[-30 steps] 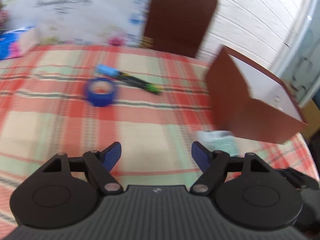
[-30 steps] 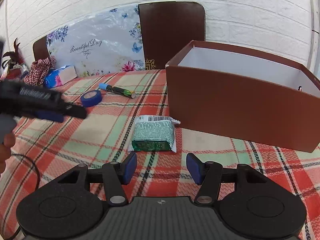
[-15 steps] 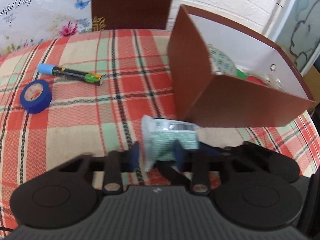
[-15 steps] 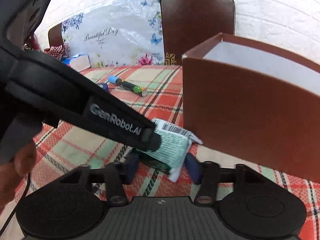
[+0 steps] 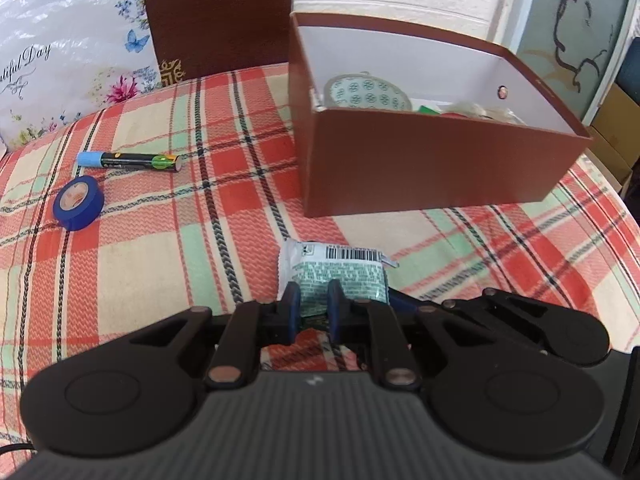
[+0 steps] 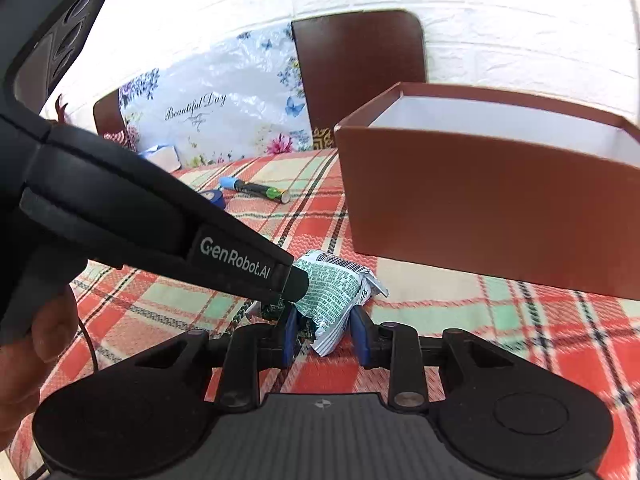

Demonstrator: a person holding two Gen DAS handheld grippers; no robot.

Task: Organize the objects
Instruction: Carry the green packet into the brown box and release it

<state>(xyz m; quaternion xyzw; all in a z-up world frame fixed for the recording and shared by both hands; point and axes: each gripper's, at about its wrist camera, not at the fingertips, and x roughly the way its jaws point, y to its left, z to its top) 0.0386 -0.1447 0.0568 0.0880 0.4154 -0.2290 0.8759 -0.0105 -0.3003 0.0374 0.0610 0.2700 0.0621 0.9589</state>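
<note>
A green and white snack packet is lifted just above the plaid tablecloth, in front of the brown box. My left gripper is shut on its near edge. In the right wrist view the left gripper's black body crosses from the left to the packet. My right gripper is closing on the packet's lower end, with a pad touching each side. The box stands open-topped just behind and to the right.
A blue-capped marker and a blue tape roll lie on the cloth to the left. Inside the box lie a round patterned item and other things. A brown chair back and a floral bag stand behind the table.
My left gripper swung right to the packet and shut on it. The right gripper's jaws narrowed around the packet, which rose and crumpled.
</note>
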